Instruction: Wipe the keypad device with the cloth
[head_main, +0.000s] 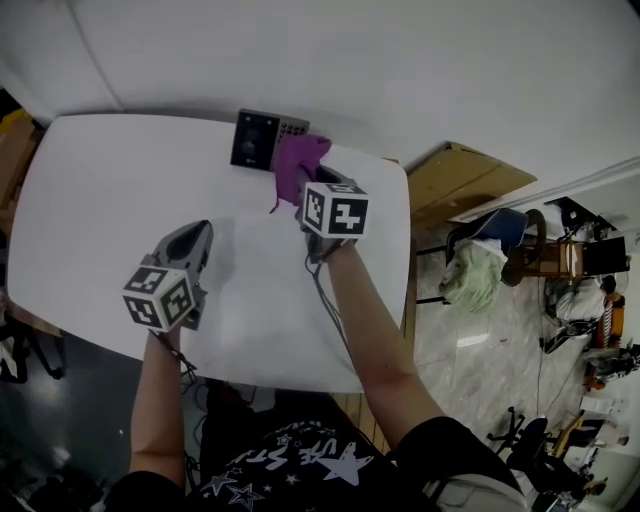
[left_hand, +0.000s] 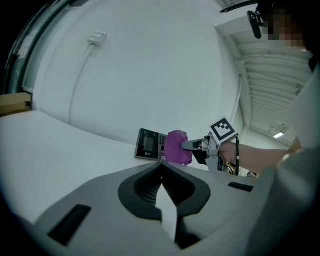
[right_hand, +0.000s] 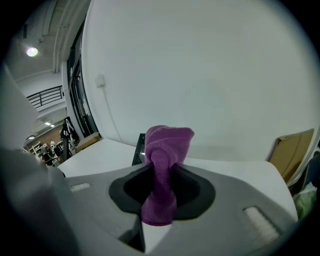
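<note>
Pinching the purple cloth (right_hand: 167, 142) hard between the jaws of the right gripper (right_hand: 159, 175), with a bunched head of fabric standing out past the tips and a short tail hanging behind them. Touching that bunched head to the right-hand end of the keypad device (head_main: 262, 138), over the key side rather than the dark screen side. Reaching for this to the far edge of the white bench (head_main: 110, 190), close under the pale wall.

Holding the left gripper (head_main: 200, 232) low over the bench's middle, well apart from the device, jaws pressed together on nothing and pointing toward the work.

Judging by the layout, wiping only just getting under way — cloth covering the key end, screen end bare and uncovered.

Calling next, most likely, for a sweep leftward across the keys and onto the screen, with light pressure through the fabric. Needing the cloth head to sit between the hard jaw tips and the housing, to avoid scraping plastic on plastic. Possibly needing a steadying touch from the left gripper too — no fixing showing on the device, so risking a slide toward the wall or off the far edge under a sideways push.
</note>
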